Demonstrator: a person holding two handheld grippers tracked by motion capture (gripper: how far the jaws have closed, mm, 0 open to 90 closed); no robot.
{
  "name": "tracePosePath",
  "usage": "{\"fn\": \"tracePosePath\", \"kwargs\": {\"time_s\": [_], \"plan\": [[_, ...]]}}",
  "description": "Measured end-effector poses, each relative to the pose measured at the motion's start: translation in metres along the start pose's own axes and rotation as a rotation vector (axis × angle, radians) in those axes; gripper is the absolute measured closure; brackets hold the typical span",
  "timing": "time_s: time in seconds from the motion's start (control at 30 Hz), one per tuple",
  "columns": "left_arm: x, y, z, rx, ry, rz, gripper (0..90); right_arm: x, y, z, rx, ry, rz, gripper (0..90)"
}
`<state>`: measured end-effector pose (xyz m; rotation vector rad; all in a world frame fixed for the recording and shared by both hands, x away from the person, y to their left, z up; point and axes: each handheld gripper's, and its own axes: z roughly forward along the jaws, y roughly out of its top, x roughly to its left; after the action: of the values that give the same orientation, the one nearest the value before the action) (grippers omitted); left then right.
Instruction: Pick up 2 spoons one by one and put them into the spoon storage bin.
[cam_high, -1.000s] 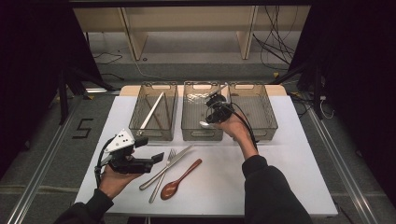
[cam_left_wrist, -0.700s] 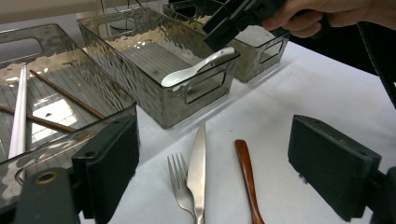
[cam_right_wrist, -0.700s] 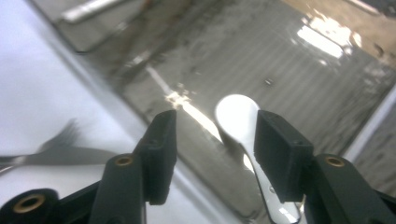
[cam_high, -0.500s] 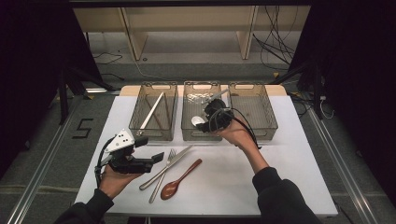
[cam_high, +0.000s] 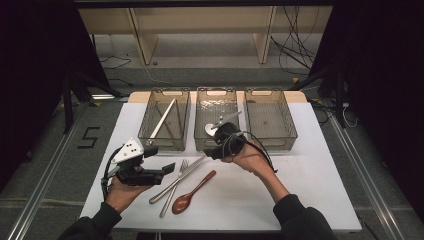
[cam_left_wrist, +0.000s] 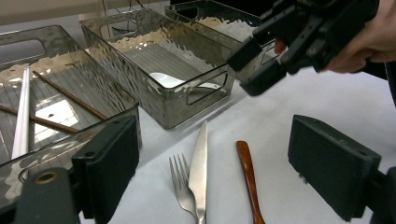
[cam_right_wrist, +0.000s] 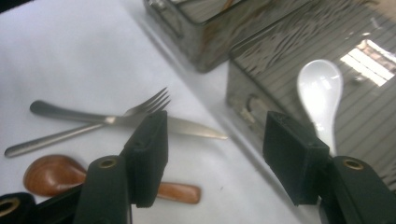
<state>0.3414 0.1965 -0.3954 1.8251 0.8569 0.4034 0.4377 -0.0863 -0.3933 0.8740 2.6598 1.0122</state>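
While both grippers sit over the white table, the findings run from largest item to smallest:

Table (cam_high: 310, 185): white top carrying three clear bins in a row along its far side, with loose cutlery nearer the person.

Middle bin (cam_high: 216, 100): holds the white spoon (cam_high: 210, 129), which lies flat on the bin floor near the front wall.

Left bin (cam_high: 172, 102): holds a long pale utensil and brown sticks.

Left gripper (cam_high: 169, 168): held low at the table's left, jaws standing wide apart with nothing between them; in the left gripper view they frame the loose cutlery without touching it.

Right gripper (cam_high: 218, 150): at the front edge of the middle bin, jaws well apart after just opening, nothing between the pads (cam_right_wrist: 152, 154). The white spoon lies apart from them, inside the bin, beyond the farther pad in the right gripper view.

Knife (cam_high: 182, 176), fork (cam_high: 176, 186): steel, crossing each other, between the two grippers.

Wooden spoon (cam_high: 192, 194): just beside the fork, bowl toward the person.
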Motion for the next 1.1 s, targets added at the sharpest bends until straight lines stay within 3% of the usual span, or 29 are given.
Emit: {"fn": "tracePosePath", "kwargs": {"time_s": [0.07, 0.13, 0.33, 0.43, 1.1], "plan": [[0.000, 0.000, 0.000, 0.000, 0.000, -0.001, 16.2, 0.004, -0.004, 0.004, 0.013, 0.010, -0.012, 47.5], [0.000, 0.000, 0.000, 0.003, -0.002, 0.004, 16.2, 0.009, -0.007, 0.008, 0.015, 0.020, -0.008, 59.5], [0.000, 0.000, -0.001, -0.005, -0.002, 0.001, 16.2, 0.019, -0.018, 0.024, 0.065, 0.027, -0.059, 82.9], [0.000, 0.000, -0.001, -0.007, -0.002, 0.001, 16.2, 0.021, -0.021, 0.030, 0.058, 0.023, -0.065, 89.0], [0.000, 0.000, -0.001, -0.007, -0.004, 0.002, 16.2, 0.023, -0.036, 0.064, 0.161, -0.001, -0.055, 90.0]]}}
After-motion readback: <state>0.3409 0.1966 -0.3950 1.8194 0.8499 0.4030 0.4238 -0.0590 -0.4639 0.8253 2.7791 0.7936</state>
